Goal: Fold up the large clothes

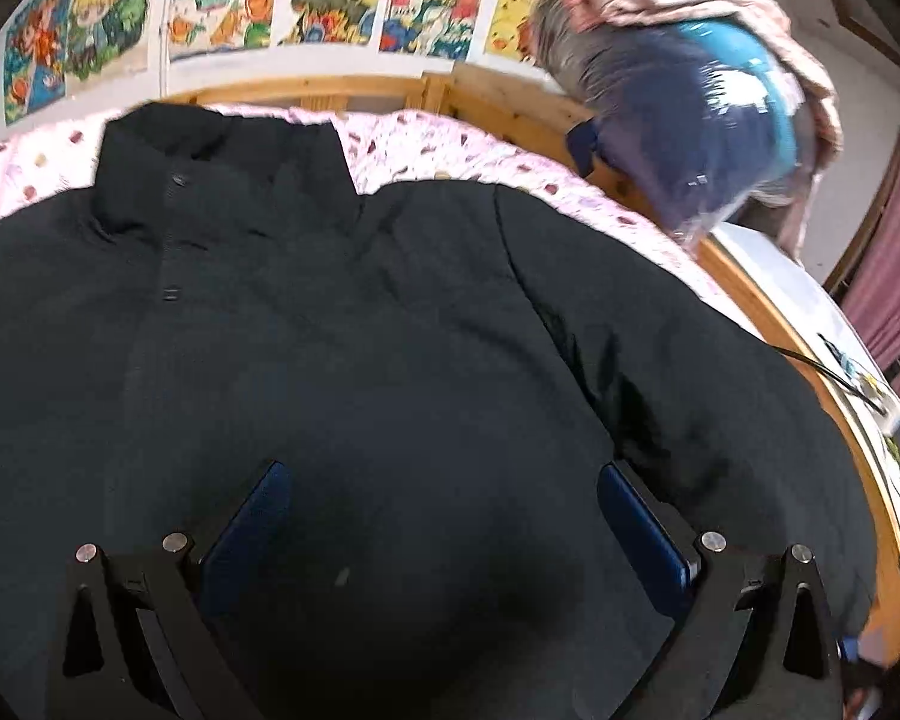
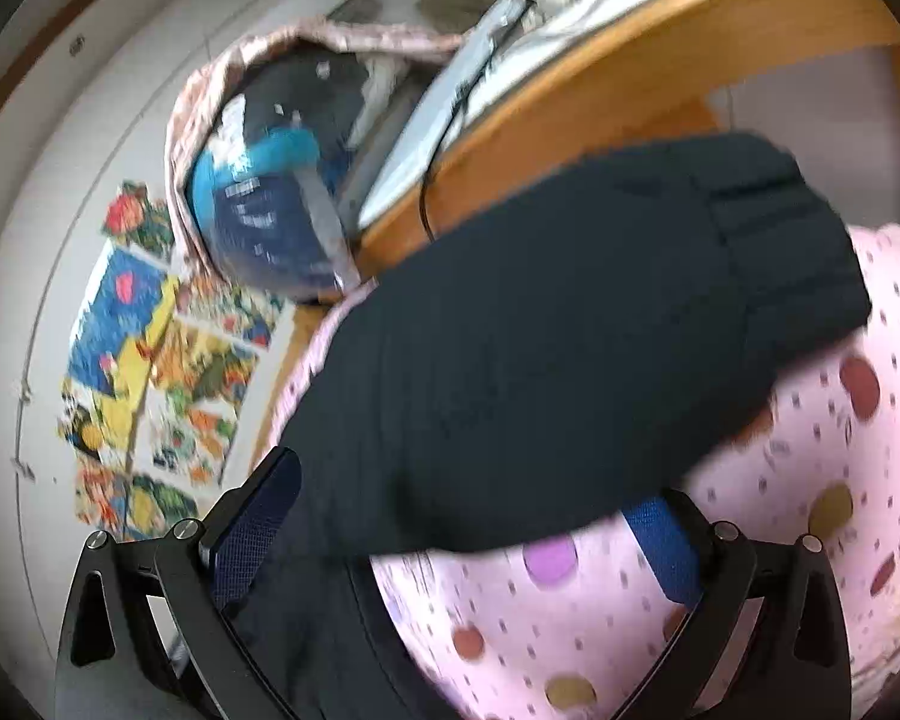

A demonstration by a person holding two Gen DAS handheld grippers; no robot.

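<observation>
A large black jacket (image 1: pixel 330 330) lies front up on a pink spotted bedsheet (image 1: pixel 450 150), its collar toward the headboard. My left gripper (image 1: pixel 444 510) is open, with its blue pads spread wide just above the jacket's lower body. In the right wrist view, the jacket's sleeve (image 2: pixel 570 324) stretches across the sheet (image 2: pixel 780 450) toward the bed's wooden edge. My right gripper (image 2: pixel 468 516) is open, one finger on each side of the sleeve near the shoulder. Whether it touches the cloth is unclear because of blur.
A wooden bed frame (image 1: pixel 510 114) borders the sheet. A blue bag under a pink cloth (image 1: pixel 702 138) hangs at the right of the headboard. A white desk (image 1: pixel 810 324) with cables stands beside the bed. Colourful posters (image 1: pixel 240 0) cover the wall.
</observation>
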